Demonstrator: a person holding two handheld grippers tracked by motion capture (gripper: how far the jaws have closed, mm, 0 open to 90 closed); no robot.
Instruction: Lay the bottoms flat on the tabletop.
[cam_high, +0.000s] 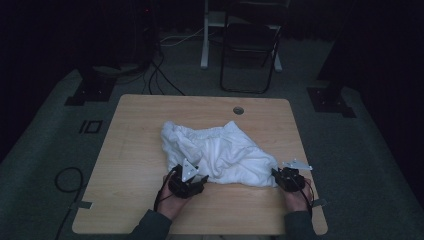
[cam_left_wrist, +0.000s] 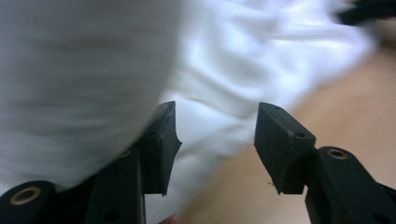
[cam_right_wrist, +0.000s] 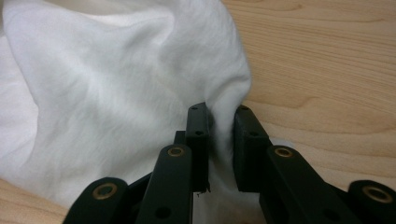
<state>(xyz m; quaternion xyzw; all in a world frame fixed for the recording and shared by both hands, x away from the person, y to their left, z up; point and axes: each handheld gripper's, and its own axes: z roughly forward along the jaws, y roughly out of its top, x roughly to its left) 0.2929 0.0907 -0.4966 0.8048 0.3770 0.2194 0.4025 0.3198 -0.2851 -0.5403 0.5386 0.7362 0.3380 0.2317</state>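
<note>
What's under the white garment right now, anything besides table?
Around the white garment only bare wooden table shows. Whatever lies beneath its bunched middle is covered. The right tongs pinch its near corner.

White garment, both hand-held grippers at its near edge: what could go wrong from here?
1. The right hand-held gripper pinches only a thin fold of the white garment; a pull could slip it out.
2. The left hand-held gripper is open with cloth between its jaws; lifting now would raise one corner alone and skew the garment.
</note>
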